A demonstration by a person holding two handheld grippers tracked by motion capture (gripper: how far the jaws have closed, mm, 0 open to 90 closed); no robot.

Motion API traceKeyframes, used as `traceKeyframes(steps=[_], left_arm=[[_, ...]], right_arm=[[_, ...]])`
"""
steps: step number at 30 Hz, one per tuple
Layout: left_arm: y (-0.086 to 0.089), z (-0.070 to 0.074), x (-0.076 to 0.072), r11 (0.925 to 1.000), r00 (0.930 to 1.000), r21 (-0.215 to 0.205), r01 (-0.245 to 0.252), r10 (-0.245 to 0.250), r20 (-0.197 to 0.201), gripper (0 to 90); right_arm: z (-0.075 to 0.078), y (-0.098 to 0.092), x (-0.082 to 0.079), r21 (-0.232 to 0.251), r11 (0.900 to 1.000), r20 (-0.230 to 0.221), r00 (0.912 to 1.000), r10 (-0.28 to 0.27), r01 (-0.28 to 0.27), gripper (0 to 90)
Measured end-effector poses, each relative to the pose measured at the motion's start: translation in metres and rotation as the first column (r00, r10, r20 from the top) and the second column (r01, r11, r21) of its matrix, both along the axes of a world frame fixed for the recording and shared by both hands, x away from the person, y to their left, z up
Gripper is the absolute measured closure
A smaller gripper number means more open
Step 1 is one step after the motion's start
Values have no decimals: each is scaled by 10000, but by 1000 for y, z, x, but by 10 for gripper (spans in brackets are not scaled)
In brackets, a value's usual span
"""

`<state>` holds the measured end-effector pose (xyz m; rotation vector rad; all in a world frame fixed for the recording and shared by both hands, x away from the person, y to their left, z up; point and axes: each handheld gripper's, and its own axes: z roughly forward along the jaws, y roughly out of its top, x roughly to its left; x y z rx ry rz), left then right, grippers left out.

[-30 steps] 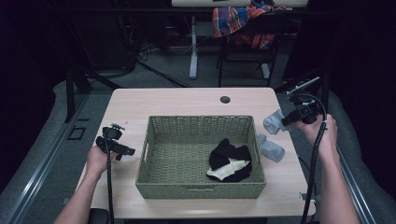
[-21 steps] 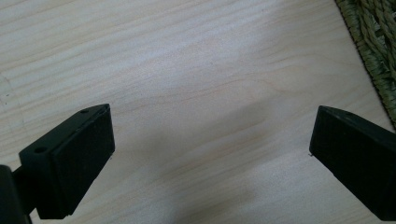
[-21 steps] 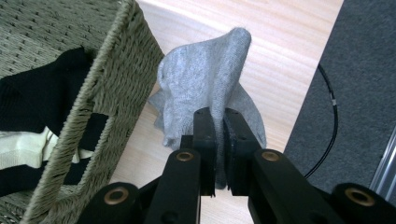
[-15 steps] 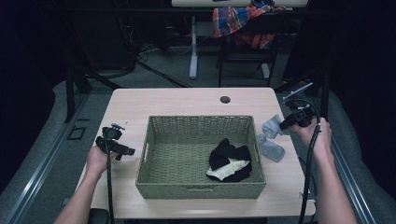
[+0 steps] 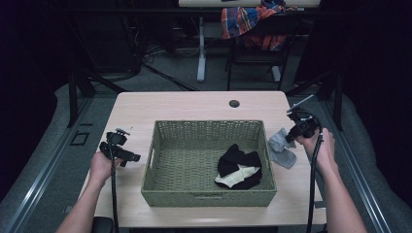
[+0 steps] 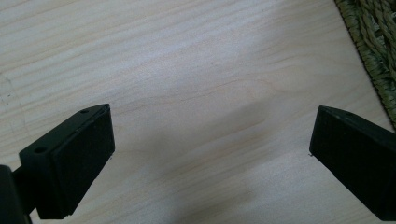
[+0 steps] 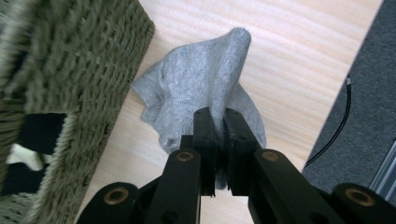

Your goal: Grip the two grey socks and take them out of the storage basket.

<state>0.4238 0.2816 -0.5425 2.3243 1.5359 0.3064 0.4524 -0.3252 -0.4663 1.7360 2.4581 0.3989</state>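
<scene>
We saw a grey sock (image 7: 201, 88) of soft, matt knit cloth with a faintly fuzzy surface. The basket (image 5: 160, 141) was coarse woven fibre, olive and rough. The table (image 6: 196, 70) was pale wood with a smooth, faintly sheened grain. The right gripper (image 7: 218, 140) looked like matt black plastic with brass-coloured metal pivots.

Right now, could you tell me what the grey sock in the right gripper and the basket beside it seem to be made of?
The grey sock looks like soft knitted fabric, probably cotton blend: fine matte fuzz, limp folds where the right gripper pinches it. The basket seems woven from twisted olive-green cord, perhaps seagrass or paper rope: coarse plaited strands show along its rim, dull rather than glossy.
</scene>
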Motion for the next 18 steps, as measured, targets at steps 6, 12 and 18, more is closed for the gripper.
traceKeyframes(steps=[6, 12, 18], left_arm=[[0, 0, 0, 10000, 10000, 5, 0, 0, 7, 1], [0, 0, 0, 10000, 10000, 10, 10, -10, -6, 1], [0, 0, 0, 10000, 10000, 8, -4, 4, -3, 1]], right_arm=[[-22, 0, 5, -166, 9999, -510, 9987, 14, -23, 851], [-37, 1, 8, -219, 9997, -812, 9966, -110, 92, 849], [-46, 1, 11, -349, 9994, -1065, 9943, -106, 70, 843]])
